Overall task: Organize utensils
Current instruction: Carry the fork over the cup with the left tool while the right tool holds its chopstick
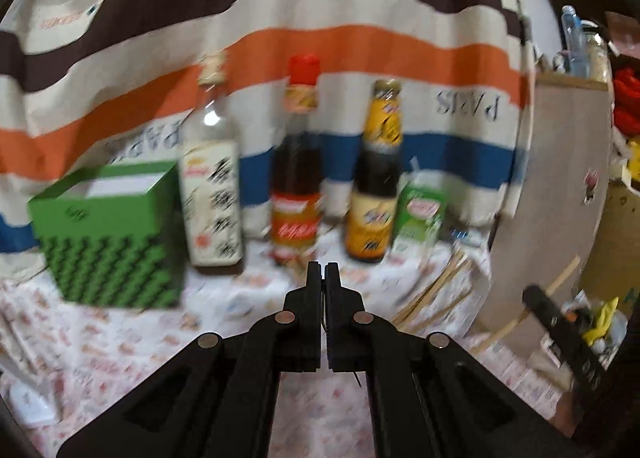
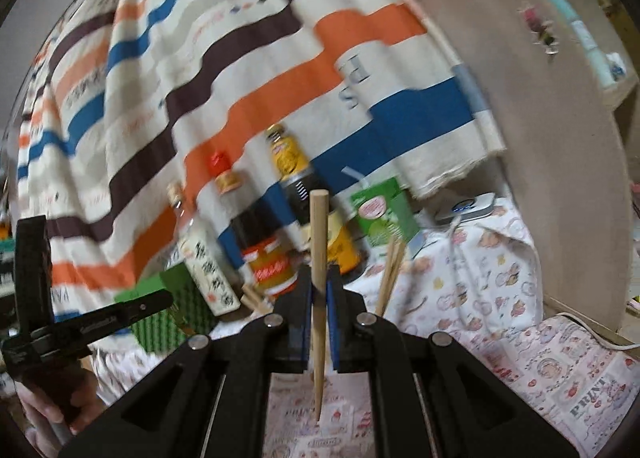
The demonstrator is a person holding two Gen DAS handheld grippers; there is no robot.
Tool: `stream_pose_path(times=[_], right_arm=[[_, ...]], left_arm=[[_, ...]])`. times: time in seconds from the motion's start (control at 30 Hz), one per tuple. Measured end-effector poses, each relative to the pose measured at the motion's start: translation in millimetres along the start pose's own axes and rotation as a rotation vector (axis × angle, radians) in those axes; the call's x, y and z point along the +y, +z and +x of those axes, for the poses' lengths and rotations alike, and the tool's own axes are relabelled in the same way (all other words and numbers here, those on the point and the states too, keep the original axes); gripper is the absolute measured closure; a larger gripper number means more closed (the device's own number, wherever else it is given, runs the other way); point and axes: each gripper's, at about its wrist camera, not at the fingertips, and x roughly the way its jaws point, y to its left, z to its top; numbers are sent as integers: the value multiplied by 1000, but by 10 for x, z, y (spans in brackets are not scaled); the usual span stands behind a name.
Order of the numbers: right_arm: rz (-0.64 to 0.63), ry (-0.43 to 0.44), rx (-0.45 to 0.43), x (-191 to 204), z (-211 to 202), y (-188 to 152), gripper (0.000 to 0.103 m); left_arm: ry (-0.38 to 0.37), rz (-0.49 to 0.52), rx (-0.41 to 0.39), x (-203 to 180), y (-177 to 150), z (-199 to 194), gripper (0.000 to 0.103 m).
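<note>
Chopstick [image 2: 319, 258] pinched upright between right gripper [image 2: 319, 278] fingers, long axis crossing them, tip down. Loose chopsticks [image 2: 390, 274] on surface just right. Left gripper [image 1: 323, 270] fingers pressed together, empty.

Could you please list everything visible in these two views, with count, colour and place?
green box: one, green patterned, left of the bottles.
sauce bottles: three, clear, red-capped dark, yellow-labelled dark, in a row before the cloth.
drink carton: one, green, right of the bottles.
loose chopsticks: several, wooden, lying on the table near the carton.
striped cloth: one, cream with brown, orange and blue, backdrop.
tablecloth: one, white with pink prints.
held chopstick: one, wooden, upright.
left hand-held gripper: black, shut, empty.
right hand-held gripper: black, shut on the chopstick.
</note>
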Motion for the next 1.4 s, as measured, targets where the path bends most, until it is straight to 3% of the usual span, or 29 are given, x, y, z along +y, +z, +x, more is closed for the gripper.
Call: stream_pose_path(times=[0.27,0.53,0.63,0.8,0.9,1.13,1.4], right_arm=[[16,-87,-70,-163,-65,122,97],[54,-106,-76,-283,-63,169,97],[73,-104,-77,-323,-73,190,97],[97,-103,-80,-364,-87,209,97],[81,-100,-68,-353,-58,208,97],[65,-99,-61,-341,-33,191,97],[99,-91,-38,-420,7,186,97]], left_arm=[[3,23,-83,-366,98,414,102],[17,-18,-39,-332,-187,835,102],[5,-41,12,-287,-297,947,102],[-31,-26,71,-277,-419,1008,102],[-2,12,80,-315,-478,1024,102],[-29,15,129,-290,-551,1082,102],[-44,32,89,-181,-499,793,101]])
